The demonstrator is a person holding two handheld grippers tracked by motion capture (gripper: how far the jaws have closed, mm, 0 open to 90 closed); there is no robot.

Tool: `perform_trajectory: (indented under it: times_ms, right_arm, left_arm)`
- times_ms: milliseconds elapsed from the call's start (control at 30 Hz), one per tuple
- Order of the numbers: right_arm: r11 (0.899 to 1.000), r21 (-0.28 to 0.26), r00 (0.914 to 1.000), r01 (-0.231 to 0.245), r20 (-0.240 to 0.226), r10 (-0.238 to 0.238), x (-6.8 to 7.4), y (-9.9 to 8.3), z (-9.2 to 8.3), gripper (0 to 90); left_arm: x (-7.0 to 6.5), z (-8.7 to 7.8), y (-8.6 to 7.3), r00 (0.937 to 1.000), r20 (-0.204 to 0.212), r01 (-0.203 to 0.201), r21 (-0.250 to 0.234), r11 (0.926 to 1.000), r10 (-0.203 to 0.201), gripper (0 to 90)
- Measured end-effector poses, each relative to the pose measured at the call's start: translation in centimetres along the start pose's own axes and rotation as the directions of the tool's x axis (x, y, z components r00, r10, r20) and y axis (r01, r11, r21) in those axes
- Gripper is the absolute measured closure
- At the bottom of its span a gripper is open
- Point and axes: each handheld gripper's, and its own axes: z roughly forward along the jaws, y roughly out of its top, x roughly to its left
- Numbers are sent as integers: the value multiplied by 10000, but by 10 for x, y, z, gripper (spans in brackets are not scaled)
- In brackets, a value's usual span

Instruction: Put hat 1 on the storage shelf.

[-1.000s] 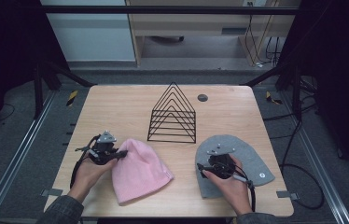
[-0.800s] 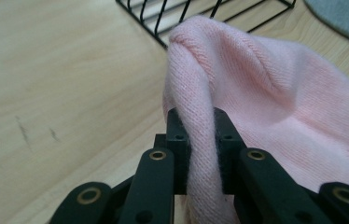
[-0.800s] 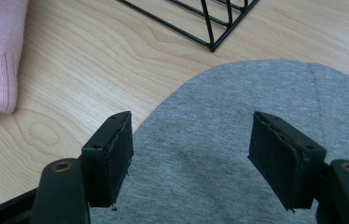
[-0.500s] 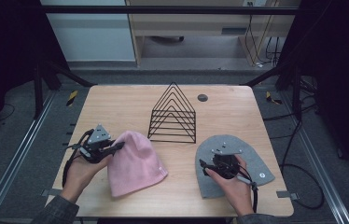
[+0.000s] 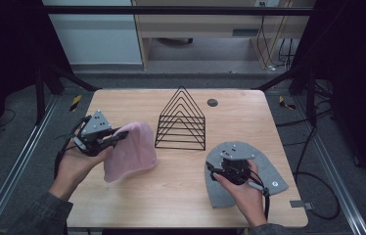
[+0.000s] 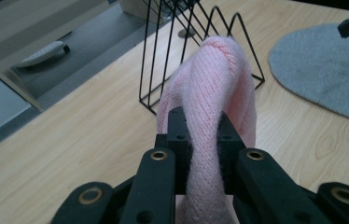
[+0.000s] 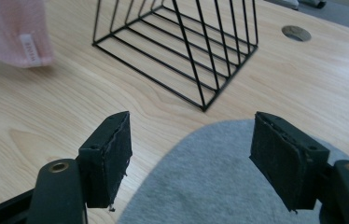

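Left tool [image 6: 199,135] (pinching pink beanie [image 6: 214,93])

the left black two-jaw gripper [image 5: 117,137], at the left of the high view, is wearing a grey three-cornered plate dotted with small dark marks, and a black cable is looping below it. its jaws are showing brass-ringed screw holes at the bottom of the left gripper view. the right black two-jaw gripper [image 5: 210,172], lower right, is carrying a similar plate and a trailing cable; its square pads [image 7: 112,154] are looking frayed. grey sleeves are covering both forearms.
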Motion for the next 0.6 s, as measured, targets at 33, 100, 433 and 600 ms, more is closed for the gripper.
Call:
perform_trajectory:
  times_ms: [33, 100, 433, 600]
  right_arm:
    - [9999, 20, 9999, 104, -88, -103, 2, 4, 0, 291]
    - [9996, 17, 9994, 282, -175, -282, 4, 9, -1, 289]
    - [9920, -167, 9844, 1250, -1229, -1261, 27, 55, 1, 289]
    - [9861, -311, 9684, 1631, -1864, -1660, 41, 82, 1, 321]
  left_arm:
    - [2, -1, 3, 10000, 2, -27, -51, 10000, 27, 811]
    - [6, -4, 12, 10000, 18, -9, -139, 9999, 10, 811]
    - [25, -17, 55, 9999, -10, -104, -805, 9967, 104, 809]
    - [32, -22, 69, 10000, 31, -11, -924, 9957, 14, 808]
